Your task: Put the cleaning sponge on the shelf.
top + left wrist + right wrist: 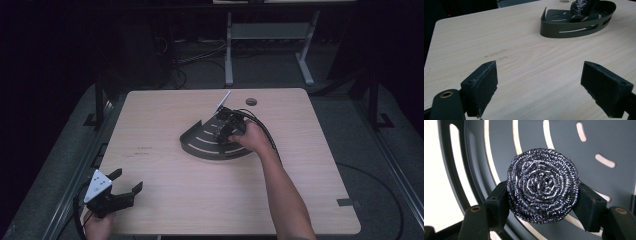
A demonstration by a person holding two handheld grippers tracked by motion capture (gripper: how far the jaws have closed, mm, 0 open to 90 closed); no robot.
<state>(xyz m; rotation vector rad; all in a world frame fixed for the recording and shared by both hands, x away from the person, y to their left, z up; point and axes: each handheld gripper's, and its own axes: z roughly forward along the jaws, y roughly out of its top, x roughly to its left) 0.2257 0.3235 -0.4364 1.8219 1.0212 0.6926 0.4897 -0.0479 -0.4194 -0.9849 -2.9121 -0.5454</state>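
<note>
At the lower left of the high view, the left hand-held gripper rests on the pale wood-grain desk, released, its two black padded jaws spread wide over bare wood. Right of centre sits one dark fan-shaped metal tray, with a low curved wall and long arc slots cut through its floor. The right hand-held gripper reaches over that tray, clenched on one round steel-wool scourer, a shiny coiled wire ball gripped from both sides just above the tray floor.
</note>
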